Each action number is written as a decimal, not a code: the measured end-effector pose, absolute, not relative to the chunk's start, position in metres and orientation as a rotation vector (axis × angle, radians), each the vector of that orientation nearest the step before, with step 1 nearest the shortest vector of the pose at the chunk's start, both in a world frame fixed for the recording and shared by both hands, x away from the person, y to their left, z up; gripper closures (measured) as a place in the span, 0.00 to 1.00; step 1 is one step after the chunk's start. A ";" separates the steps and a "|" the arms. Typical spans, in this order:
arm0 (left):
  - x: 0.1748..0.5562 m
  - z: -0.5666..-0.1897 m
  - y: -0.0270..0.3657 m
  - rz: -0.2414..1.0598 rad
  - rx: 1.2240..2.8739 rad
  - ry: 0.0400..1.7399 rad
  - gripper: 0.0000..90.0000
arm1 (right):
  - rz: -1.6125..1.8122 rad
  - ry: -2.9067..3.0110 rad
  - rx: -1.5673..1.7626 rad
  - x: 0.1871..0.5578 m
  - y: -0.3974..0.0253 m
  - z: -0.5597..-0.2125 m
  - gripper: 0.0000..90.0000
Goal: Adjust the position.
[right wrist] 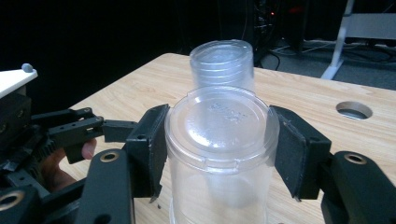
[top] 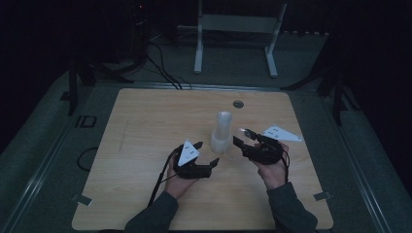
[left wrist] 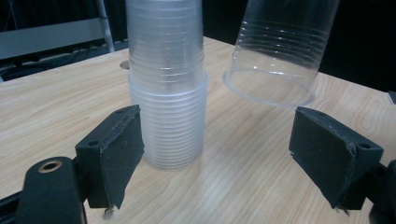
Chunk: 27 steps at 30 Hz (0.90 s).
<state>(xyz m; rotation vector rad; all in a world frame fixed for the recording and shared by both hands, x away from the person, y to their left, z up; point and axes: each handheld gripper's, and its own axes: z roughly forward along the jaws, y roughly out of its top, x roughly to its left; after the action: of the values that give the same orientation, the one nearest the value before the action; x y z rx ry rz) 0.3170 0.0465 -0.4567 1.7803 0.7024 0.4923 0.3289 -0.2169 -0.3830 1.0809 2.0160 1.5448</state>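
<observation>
On the near table edge, person: two dark sleeves come in from the bottom of the high view, each hand holding a black gripper over the light wooden table (top: 145,145).
Left gripper (top: 206,156): held low, just left of the cups; its fingers (left wrist: 114,149) are spread wide apart and grasp nothing. A grey three-cornered plate sits on top of it.
Left gripper view: the tall stack of clear ribbed plastic cups (left wrist: 167,84) stands upside down on the table between the spread fingers, nearer the left one; whether that finger touches it I cannot tell.
Right gripper (top: 241,137): held just right of the stack, its fingers (right wrist: 150,147) pressed against both sides of a single clear plastic cup (right wrist: 219,140), gripping it.
Single clear plastic cup: upside down, its flat base towards the right gripper's camera; in the left gripper view it hangs tilted, with its open rim clear of the table, just beside the stack.
Stack position: near the middle of the table, a little to the right, directly behind the held cup in the right gripper view.
Farther on the table: a small round grey hole (top: 237,104) near the far edge.
Beyond the table: a white metal frame (top: 236,29) and dark cables (top: 160,63) on the dim floor.
</observation>
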 end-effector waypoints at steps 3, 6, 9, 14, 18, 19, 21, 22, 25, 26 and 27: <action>0.314 -0.457 0.045 0.483 1.778 0.690 0.19 | 1.559 2.016 1.085 0.327 -0.214 -0.385 0.45; 0.311 -0.457 0.043 0.485 1.784 0.674 0.19 | 1.571 2.016 1.092 0.325 -0.212 -0.388 0.45; 0.309 -0.457 0.040 0.487 1.790 0.656 0.19 | 1.592 2.009 1.104 0.325 -0.209 -0.392 0.45; 0.307 -0.458 0.035 0.489 1.795 0.642 0.18 | 1.628 2.003 1.123 0.324 -0.203 -0.398 0.45; 0.307 -0.458 0.033 0.488 1.794 0.639 0.18 | 1.672 1.997 1.140 0.323 -0.200 -0.401 0.45; 0.307 -0.458 0.032 0.488 1.795 0.636 0.18 | 1.679 1.997 1.141 0.323 -0.199 -0.401 0.45; 0.307 -0.457 0.031 0.488 1.792 0.636 0.17 | 1.683 1.997 1.142 0.322 -0.198 -0.402 0.45; 0.307 -0.457 0.030 0.488 1.791 0.635 0.17 | 1.688 1.999 1.145 0.322 -0.197 -0.403 0.45; 0.309 -0.457 0.028 0.479 1.785 0.637 0.17 | 1.694 1.999 1.146 0.322 -0.196 -0.404 0.45; 0.309 -0.457 0.027 0.478 1.784 0.633 0.17 | 1.705 1.999 1.149 0.322 -0.196 -0.404 0.45; 0.309 -0.457 0.026 0.474 1.784 0.631 0.17 | 1.722 1.996 1.157 0.322 -0.196 -0.405 0.45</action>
<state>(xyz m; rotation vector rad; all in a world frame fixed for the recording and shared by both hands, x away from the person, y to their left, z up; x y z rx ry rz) 0.3092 0.0260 -0.4570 1.7838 0.6306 0.4741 0.3219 -0.1963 -0.4048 1.1568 1.9956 1.7216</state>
